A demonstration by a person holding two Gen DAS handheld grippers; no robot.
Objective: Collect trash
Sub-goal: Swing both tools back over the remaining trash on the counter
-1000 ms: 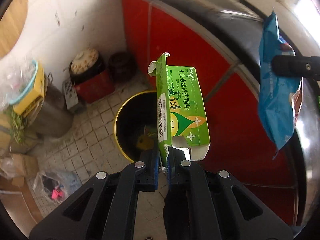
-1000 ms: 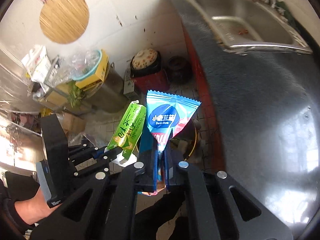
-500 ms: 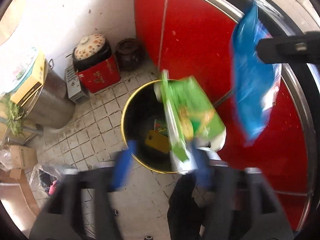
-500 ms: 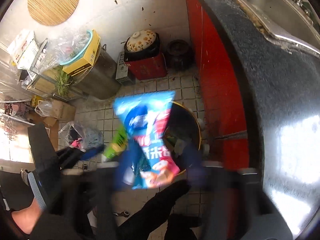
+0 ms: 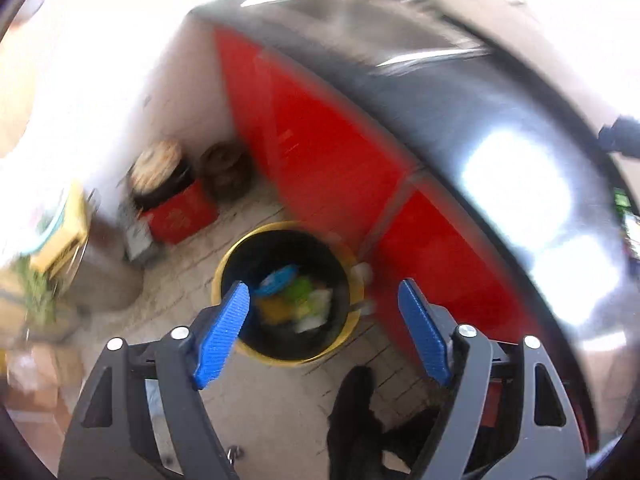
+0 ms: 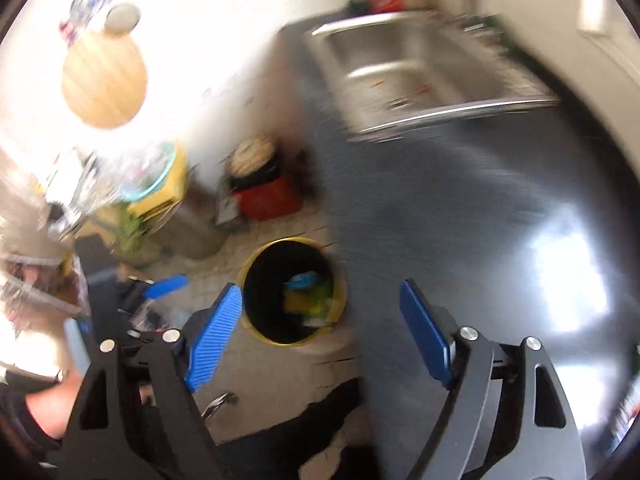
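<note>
Trash lies at the bottom of the bin (image 5: 288,292): I can make out a blue wrapper (image 5: 277,280), something green (image 5: 301,289) and something yellow, all blurred, so I will not say more about what each piece is. The bin stands on the tiled floor just beside the red cupboard doors (image 5: 320,152), under the edge of the dark counter (image 6: 460,220).

My left tongs (image 5: 324,328) are spreading, and nothing sits between the blue pads (image 5: 222,340); through the gap I see straight down into the bin. My right tongs (image 6: 320,332) are spreading too and hold nothing, with the bin's yellow rim (image 6: 256,332) showing between them and the sink (image 6: 420,68) further back on the counter.

By my reading, this is the let-go over the bin, and both pieces seem to have landed inside. To do it well, I should open fully before I pull away, so no wrapper clings to a ribbed pad and gets dragged out over the rim. I should stay above the mouth of the bin until I am sure nothing hangs on. Both views are smeared, so I would check the floor around the bin for strays once things steady, then look along the counter for anything left to pick up.
</note>
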